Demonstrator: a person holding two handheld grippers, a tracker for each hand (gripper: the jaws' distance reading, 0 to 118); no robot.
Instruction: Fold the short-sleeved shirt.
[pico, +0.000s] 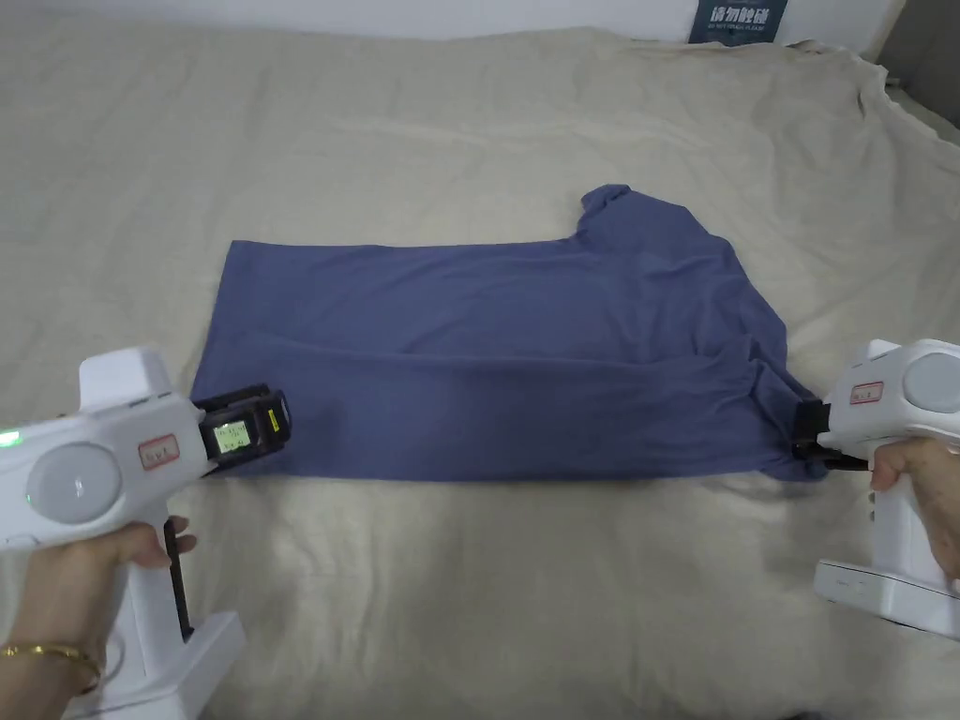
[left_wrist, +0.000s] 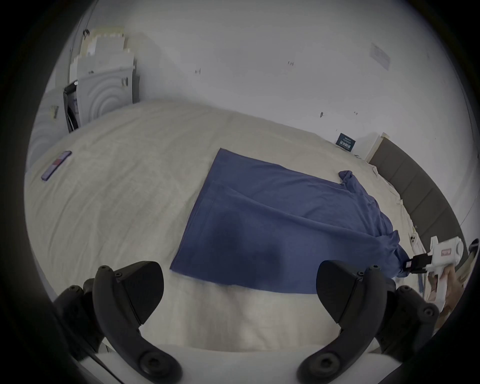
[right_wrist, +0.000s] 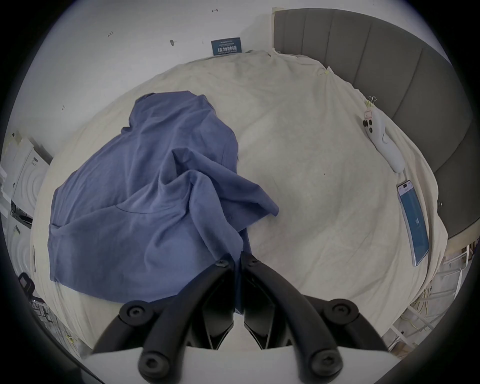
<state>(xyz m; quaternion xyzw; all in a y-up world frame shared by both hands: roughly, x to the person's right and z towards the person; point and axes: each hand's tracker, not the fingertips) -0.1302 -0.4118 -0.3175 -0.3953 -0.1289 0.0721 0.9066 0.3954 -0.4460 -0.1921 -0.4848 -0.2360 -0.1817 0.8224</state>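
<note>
Beige sheet (pico: 469, 581) covers a bed against a white wall; creased, soft underfoot for cloth.

Blue short-sleeved shirt (pico: 487, 366) lies across the middle of the sheet, hem end toward the person's left, collar and shoulders toward the right. Near long edge looks already folded in: a lengthwise ridge runs through the body. Far sleeve (pico: 609, 202) pokes out at the back edge. Right end is bunched, not flat.

Right gripper (right_wrist: 237, 262): jaws clenched on a pinch of shirt cloth at the near right corner, cloth running between them and drawn taut toward the tool.

Left gripper (left_wrist: 240, 288): jaws spread wide, nothing between them. It hovers just beside the near left hem corner (left_wrist: 174, 267), apart from it, cloth ahead and slightly to the right in its own view.

Risks, as judged:
- One-sided pull from the right could drag the whole shirt rightward and skew the hem, since the left corner is unpinned.
- The rumpled shoulder area may get folded in as a lump.
- Left jaws could nip the sheet along with the hem, both being thin and in contact.
- Thin pinch on the right may slip under tension.
</note>
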